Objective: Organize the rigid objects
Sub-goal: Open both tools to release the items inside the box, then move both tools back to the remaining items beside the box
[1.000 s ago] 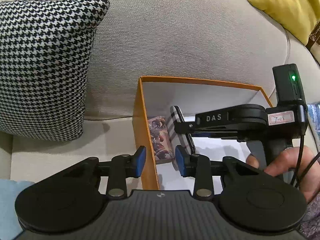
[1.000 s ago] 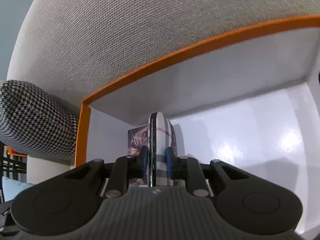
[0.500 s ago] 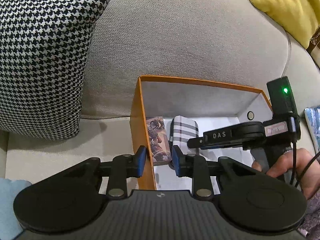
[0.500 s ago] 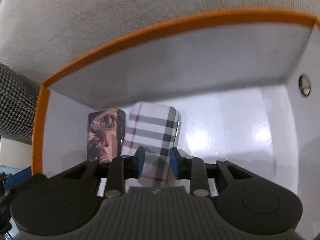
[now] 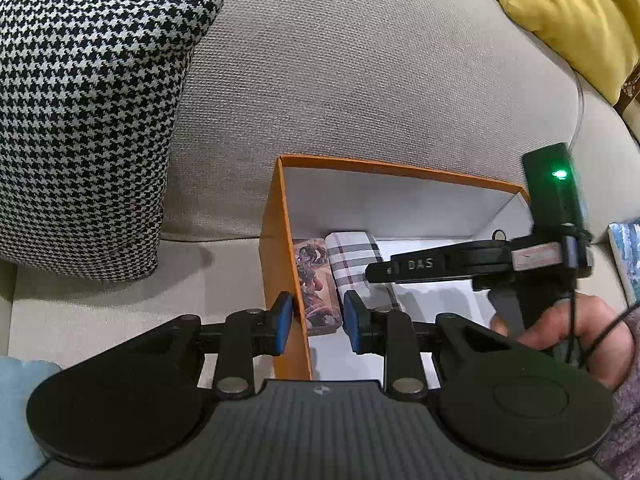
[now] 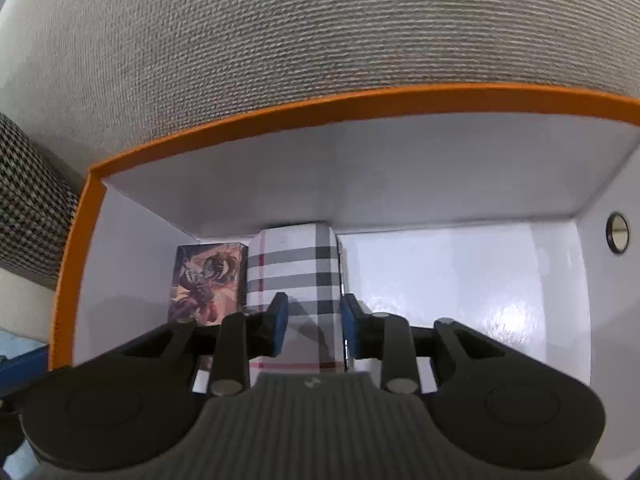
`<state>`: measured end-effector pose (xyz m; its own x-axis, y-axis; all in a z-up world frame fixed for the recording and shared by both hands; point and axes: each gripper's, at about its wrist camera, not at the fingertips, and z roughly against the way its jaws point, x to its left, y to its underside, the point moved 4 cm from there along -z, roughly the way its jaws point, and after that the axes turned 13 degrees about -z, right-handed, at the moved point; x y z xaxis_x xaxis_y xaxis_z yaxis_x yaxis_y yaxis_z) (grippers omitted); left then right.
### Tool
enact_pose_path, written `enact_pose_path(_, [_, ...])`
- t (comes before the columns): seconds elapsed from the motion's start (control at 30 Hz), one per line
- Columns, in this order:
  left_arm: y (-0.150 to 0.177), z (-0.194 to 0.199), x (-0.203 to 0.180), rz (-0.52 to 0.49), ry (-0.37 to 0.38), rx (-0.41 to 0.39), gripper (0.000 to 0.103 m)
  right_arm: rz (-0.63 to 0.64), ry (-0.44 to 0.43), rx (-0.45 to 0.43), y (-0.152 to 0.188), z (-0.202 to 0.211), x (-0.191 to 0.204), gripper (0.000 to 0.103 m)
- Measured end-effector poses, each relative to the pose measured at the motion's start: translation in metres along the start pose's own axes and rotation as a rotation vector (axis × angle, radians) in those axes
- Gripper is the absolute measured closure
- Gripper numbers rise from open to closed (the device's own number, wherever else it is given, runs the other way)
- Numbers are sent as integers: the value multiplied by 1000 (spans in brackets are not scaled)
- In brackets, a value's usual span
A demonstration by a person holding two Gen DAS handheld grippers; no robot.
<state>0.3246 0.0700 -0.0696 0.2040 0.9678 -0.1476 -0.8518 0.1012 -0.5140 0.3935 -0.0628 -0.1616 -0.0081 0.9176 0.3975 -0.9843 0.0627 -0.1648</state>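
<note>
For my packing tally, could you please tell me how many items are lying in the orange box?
2. The picture card box lies against the left wall of the orange box; the plaid case lies right beside it. The tools may hide more.

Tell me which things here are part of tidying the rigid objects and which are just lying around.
Part of the job: orange box; plaid case lying flat in it; illustrated card box beside that; right gripper, jaws opening above the case; left gripper astride the box wall.

Lying about: houndstooth pillow; yellow cushion; sofa.
</note>
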Motion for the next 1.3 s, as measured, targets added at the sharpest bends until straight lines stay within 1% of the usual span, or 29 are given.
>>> enact_pose_path(0.07, [2,0,1,5,3,-2,72,32,-28,-9,6,11,8,72])
enact_pose_path(0.1, [3,0,1,9,4,-4,72,46,-62,8,11,15,13,72])
enact_pose_path(0.17, [4,1,3,24,5,-8,72,67,-116,72,21,18,21,73])
enact_pose_path(0.2, [4,1,3,30,5,-10,73,76,-131,109,26,16,24,77])
enact_pose_path(0.27, [4,3,4,37,6,-15,73,97,-145,175,35,8,32,79])
enact_pose_path(0.33, [3,5,4,38,7,-17,73,122,-130,240,41,-2,38,79])
enact_pose_path(0.37, [3,5,3,38,8,-16,73,121,-119,252,42,-6,38,79])
enact_pose_path(0.43, [3,6,4,39,10,-14,73,106,-110,251,39,-12,39,81])
enact_pose_path(0.47, [3,6,4,41,12,-14,73,96,-107,246,37,-14,38,85])
enact_pose_path(0.53, [3,8,5,45,6,-23,75,87,-103,232,33,-16,39,88])
enact_pose_path(0.6, [3,11,7,56,8,-23,75,91,-101,206,30,-16,39,89])
enact_pose_path(0.73, [5,14,8,63,9,-25,75,107,-111,205,30,-10,40,89])
enact_pose_path(0.83, [6,17,5,61,11,-32,75,125,-128,185,38,1,41,85])
enact_pose_path(0.9, [8,20,2,59,15,-36,75,156,-106,146,41,16,34,83])
enact_pose_path(0.93, [9,22,2,58,16,-37,75,167,-88,130,42,21,29,73])
enact_pose_path(0.97, [10,23,1,57,15,-37,75,176,-69,115,42,26,23,60])
enact_pose_path(1.1, [13,25,0,74,11,-36,75,230,24,78,39,38,0,56])
enact_pose_path(1.17, [13,23,0,81,9,-35,75,245,52,100,38,34,-6,56])
enact_pose_path(1.27, [14,22,-1,86,5,-33,75,281,64,143,38,22,-9,58])
enact_pose_path(1.3, [14,23,-1,85,5,-34,75,298,70,151,38,19,-7,63])
